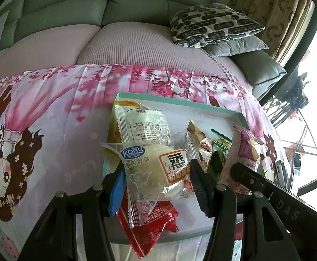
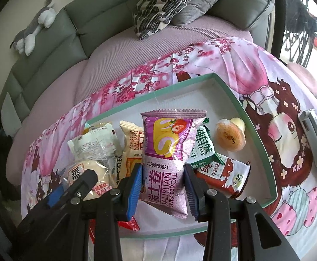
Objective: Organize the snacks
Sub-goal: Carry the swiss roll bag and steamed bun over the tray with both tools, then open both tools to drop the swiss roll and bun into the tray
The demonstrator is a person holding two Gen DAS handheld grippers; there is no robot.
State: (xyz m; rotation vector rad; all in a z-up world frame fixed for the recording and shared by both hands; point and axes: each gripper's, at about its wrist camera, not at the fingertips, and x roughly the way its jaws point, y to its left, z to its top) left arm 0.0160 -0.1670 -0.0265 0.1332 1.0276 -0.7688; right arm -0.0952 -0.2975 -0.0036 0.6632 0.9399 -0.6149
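Steamed cake packet [image 1: 158, 171] is clamped by left gripper [image 1: 156, 184]; swiss roll packet [image 2: 165, 169] by right gripper [image 2: 162, 187], both over tray [image 2: 234, 91] toward 12 o'clock, presumably for placing.

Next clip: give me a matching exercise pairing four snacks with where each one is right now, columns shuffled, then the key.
Things:
1. Steamed cake packet
2. Purple Swiss roll packet
3. Orange jelly cup
4. Red packet

Places:
A. Lying alone on the bare floor of the teal-rimmed tray
B. Between the fingers of the right hand-held gripper
C. Under the steamed cake packet, at the tray's near edge
D. Between the fingers of the left hand-held gripper

Pairs: 1-D, 2-B, 3-A, 4-C
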